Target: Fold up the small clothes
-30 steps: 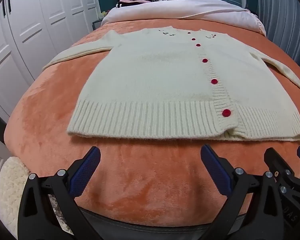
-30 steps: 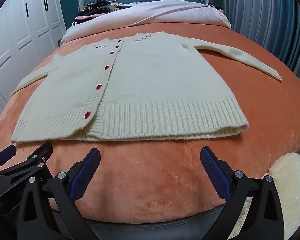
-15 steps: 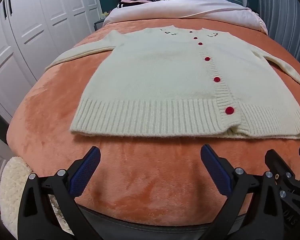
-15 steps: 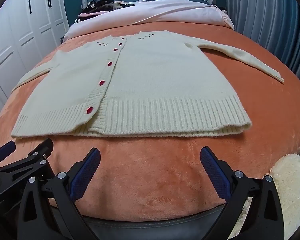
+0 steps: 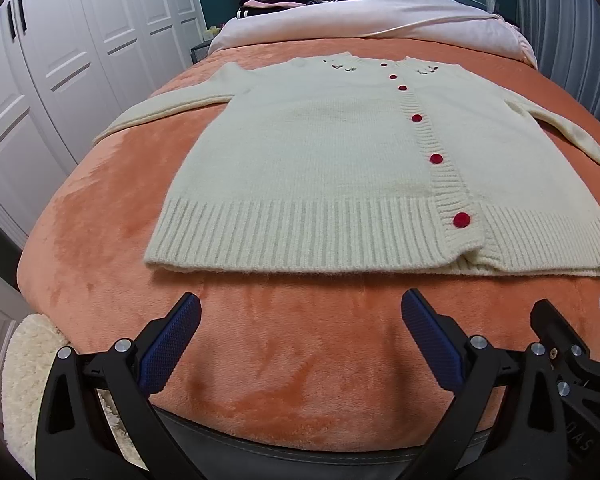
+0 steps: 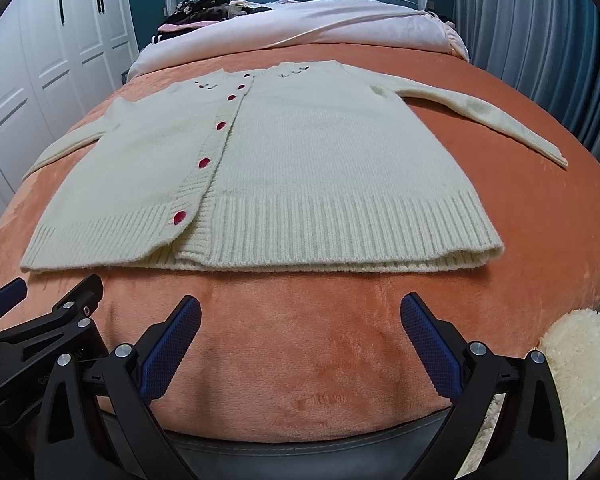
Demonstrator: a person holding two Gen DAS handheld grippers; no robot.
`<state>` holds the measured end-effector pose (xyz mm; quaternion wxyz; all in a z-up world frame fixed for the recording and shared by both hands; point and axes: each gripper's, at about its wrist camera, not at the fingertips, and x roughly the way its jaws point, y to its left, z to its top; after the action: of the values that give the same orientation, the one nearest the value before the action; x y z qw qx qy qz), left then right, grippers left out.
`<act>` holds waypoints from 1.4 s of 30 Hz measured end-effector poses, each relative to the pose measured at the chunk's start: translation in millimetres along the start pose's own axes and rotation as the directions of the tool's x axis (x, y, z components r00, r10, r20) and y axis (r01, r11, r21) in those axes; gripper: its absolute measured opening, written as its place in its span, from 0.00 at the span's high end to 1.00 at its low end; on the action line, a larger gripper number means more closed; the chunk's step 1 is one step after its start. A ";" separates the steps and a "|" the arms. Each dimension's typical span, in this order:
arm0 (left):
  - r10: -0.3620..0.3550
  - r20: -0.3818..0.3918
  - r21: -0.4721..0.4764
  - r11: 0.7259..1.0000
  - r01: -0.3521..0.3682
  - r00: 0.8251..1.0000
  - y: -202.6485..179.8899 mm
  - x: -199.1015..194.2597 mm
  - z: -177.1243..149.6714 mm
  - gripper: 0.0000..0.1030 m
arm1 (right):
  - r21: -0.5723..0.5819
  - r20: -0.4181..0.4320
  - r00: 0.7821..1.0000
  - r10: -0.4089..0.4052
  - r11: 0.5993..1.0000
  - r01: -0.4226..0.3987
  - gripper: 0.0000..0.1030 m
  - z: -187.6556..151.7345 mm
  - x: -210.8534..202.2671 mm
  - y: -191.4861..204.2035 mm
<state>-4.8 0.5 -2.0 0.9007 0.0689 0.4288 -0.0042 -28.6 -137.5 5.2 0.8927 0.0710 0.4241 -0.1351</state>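
Cream knit cardigan [image 5: 320, 152], buttoned with red buttons [image 5: 461, 219], spread flat and face up across the orange plush blanket [image 5: 260, 360] on the bed, sleeves out to both sides. Soft, light and limp by the look of it, likely to sag and stretch if lifted, so best pinched at the ribbed hem [image 6: 340, 232] corners or a sleeve cuff [image 6: 552, 156]. Left tool [image 5: 300, 340] and right tool [image 6: 300, 340] both spread wide and empty, hovering just short of the hem.
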 end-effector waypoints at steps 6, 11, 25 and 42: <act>0.000 0.000 0.000 1.000 0.000 1.000 0.8 0.1 0.1 0.05 | 0.000 -0.006 1.000 0.000 1.000 0.000 0.05 0.1 0.9 -1.1; 0.001 0.001 0.001 1.000 -0.001 1.000 1.0 0.2 -0.4 0.05 | 0.000 -0.009 1.000 0.000 1.000 0.000 0.05 1.0 2.6 -1.5; 0.001 -0.001 -0.002 1.000 -0.001 1.000 1.9 0.2 -2.0 0.05 | -0.002 -0.011 1.000 -0.001 1.000 0.001 0.05 0.5 3.0 -0.9; 0.006 -0.013 -0.001 1.000 -0.006 1.000 2.3 2.6 -2.2 0.05 | -0.005 -0.015 1.000 -0.003 1.000 0.003 0.05 -0.5 3.4 -0.7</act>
<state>-4.7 3.1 -5.1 0.8980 0.0699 0.4344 -0.0008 -27.1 -138.7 2.3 0.8895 0.0693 0.4310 -0.1350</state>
